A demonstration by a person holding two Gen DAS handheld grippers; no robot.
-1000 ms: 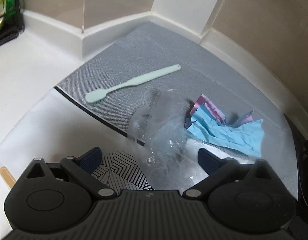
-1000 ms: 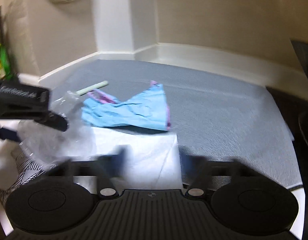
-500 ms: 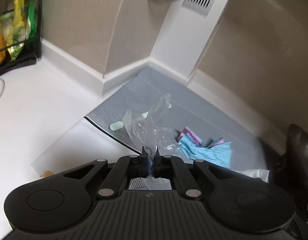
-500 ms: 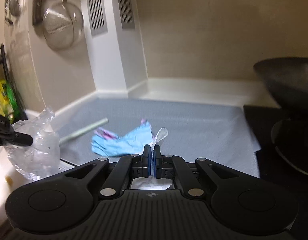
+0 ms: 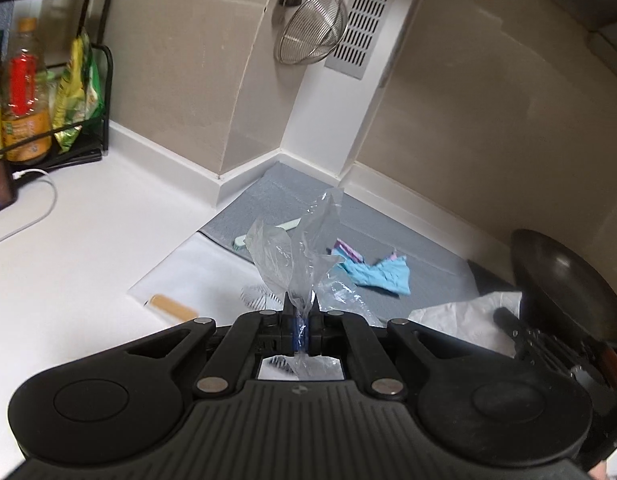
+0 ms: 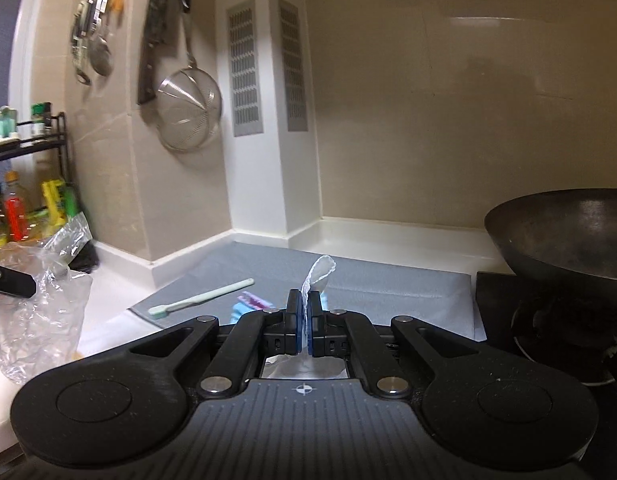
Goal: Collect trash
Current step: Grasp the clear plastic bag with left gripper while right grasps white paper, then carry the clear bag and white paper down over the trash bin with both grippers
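Plastic film is pinched in the left gripper: clear, thin, crumpled, weighs next to nothing. Fingers are shut flat on a gathered fold, and the rest fans out loose above and ahead of them, held up over the tabletop. In the right view the same film hangs at far left as a rumpled see-through sheet.

Right gripper is also clamped tight, on a white paper tissue. Soft, slightly fuzzy edge, one floppy corner curling up past the tips, the bulk hanging below.

Handling judgement:
- Film is slick and springy, so it can creep out of a flat pinch. A bunched fold is the right hold; a single ply likely slips.
- Tissue is limp and tears easily but has decent friction. Grab near the bulk, not at a corner.
- Neither carries load or holds shape, so expect flapping on fast moves.

Left to collect on the grey woven mat:
- Blue crumpled wrapper with pink stripes, thin and creased; pinch a raised ridge.
- Pale green toothbrush, rigid, smooth, slender, lying flat; take it across the handle mid-length, as it may skid on the weave.

Black wok sits right of the mat, steel mesh strainer hangs on the wall.
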